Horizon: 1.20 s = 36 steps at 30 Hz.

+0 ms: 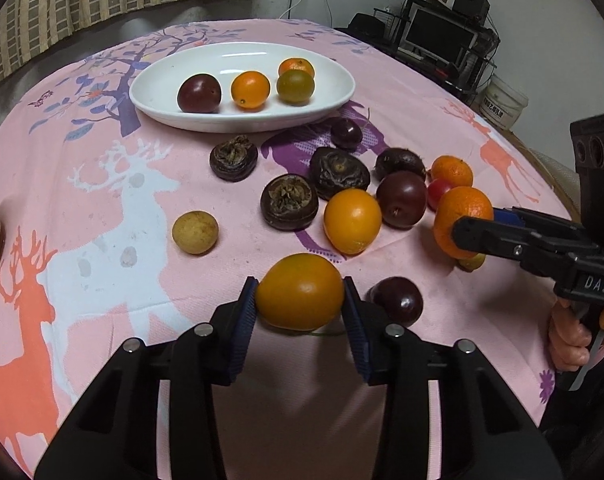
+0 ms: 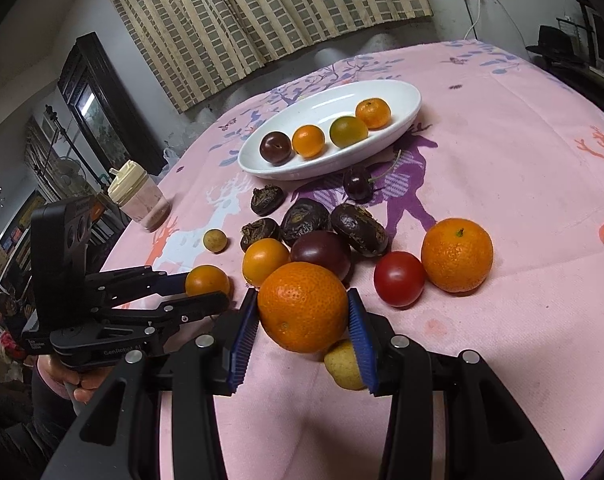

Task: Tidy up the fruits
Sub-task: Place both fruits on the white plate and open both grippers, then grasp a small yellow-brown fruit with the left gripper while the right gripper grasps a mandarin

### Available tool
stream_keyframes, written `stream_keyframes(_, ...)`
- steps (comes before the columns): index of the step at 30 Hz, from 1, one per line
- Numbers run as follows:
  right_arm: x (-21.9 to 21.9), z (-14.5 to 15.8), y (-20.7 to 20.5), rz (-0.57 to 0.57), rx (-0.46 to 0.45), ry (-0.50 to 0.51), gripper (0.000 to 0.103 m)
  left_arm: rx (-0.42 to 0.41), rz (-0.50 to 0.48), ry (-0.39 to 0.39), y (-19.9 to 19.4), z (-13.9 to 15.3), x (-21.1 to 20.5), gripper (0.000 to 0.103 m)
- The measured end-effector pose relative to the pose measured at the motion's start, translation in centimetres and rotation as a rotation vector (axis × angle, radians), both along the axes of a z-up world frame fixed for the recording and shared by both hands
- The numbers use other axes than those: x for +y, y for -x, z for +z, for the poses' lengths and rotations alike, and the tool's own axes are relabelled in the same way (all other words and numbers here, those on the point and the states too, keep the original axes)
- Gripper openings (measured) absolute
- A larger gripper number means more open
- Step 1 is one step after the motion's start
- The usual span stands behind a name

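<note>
holding 1 fruit each, the left hand-held gripper (image 1: pixel 300 298) clamped on a yellow fruit (image 1: pixel 300 291) and the right hand-held gripper (image 2: pixel 303 312) clamped on an orange (image 2: pixel 302 306), both likely need lifting to the white plate (image 1: pixel 174 114) next.

Black two-finger grippers, bare skin behind

Left gripper (image 1: pixel 300 300) and right gripper (image 2: pixel 303 318): matte black plastic, ribbed blue pads (image 2: pixel 244 336), silver screws, white lettering; bare hand (image 1: pixel 573 334) on the handle.
</note>
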State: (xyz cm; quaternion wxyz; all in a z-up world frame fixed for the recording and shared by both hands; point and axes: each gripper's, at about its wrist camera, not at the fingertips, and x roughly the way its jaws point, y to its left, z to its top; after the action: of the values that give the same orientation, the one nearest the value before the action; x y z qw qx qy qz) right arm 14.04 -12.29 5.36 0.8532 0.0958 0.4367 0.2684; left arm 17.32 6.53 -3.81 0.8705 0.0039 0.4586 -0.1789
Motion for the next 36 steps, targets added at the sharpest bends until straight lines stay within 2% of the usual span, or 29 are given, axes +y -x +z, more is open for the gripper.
stream_keyframes(4,0.6,2.6,-1.3,0.014,-0.092,0.03,0.044,-0.046,0.02,0.059,-1.2,2.5,0.8,0.041)
stream_keyframes(7,1.2,5.0,-4.6,-0.003,-0.148,0.009,0.044,-0.114,0.068,0.071,-3.9,5.1,1.3,0.041)
stream_keyframes(9,1.9,5.8,-8.0,-0.048,-0.162,0.026,0.044,-0.14,0.113,0.087,-6.6,6.4,1.5,0.041)
stream_keyframes(12,2.8,5.3,-12.6,-0.078,-0.125,0.058,0.044,-0.156,0.177,0.096,-11.0,7.3,1.7,0.041)
stream_keyframes(14,3.4,4.6,-15.0,-0.091,-0.112,0.087,0.044,-0.153,0.216,0.079,-13.5,7.2,1.6,0.041)
stream_keyframes(18,3.8,2.9,-17.5,-0.104,-0.08,0.148,0.045,-0.102,0.272,0.051,-18.0,5.9,1.2,0.041)
stream_keyframes(22,3.3,1.2,-18.5,-0.114,-0.025,0.16,0.045,-0.037,0.312,0.019,-20.5,3.7,1.3,0.041)
stream_keyframes(25,3.4,0.7,-18.6,-0.112,-0.019,0.163,0.046,-0.019,0.32,0.017,-21.2,2.7,1.3,0.042)
stream_keyframes(27,3.5,0.7,-18.5,-0.106,-0.023,0.177,0.052,-0.024,0.34,0.033,-21.1,2.7,1.5,0.058)
stream_keyframes(28,3.5,1.0,-18.3,-0.1,-0.029,0.18,0.063,-0.041,0.352,0.04,-20.7,3.0,1.6,0.074)
stream_keyframes(29,3.4,1.3,-18.0,-0.097,-0.043,0.178,0.065,-0.061,0.363,0.034,-20.3,3.5,1.6,0.08)
stream_keyframes(30,3.2,2.1,-17.5,-0.088,-0.074,0.17,0.065,-0.08,0.371,0.025,-19.8,4.2,1.6,0.082)
stream_keyframes(32,2.6,3.4,-16.2,-0.071,-0.133,0.165,0.065,-0.123,0.367,0.021,-18.3,5.9,1.9,0.091)
stream_keyframes(36,0.8,4.7,-14.1,-0.053,-0.178,0.145,0.065,-0.18,0.399,0.019,-15.3,7.9,3.1,0.096)
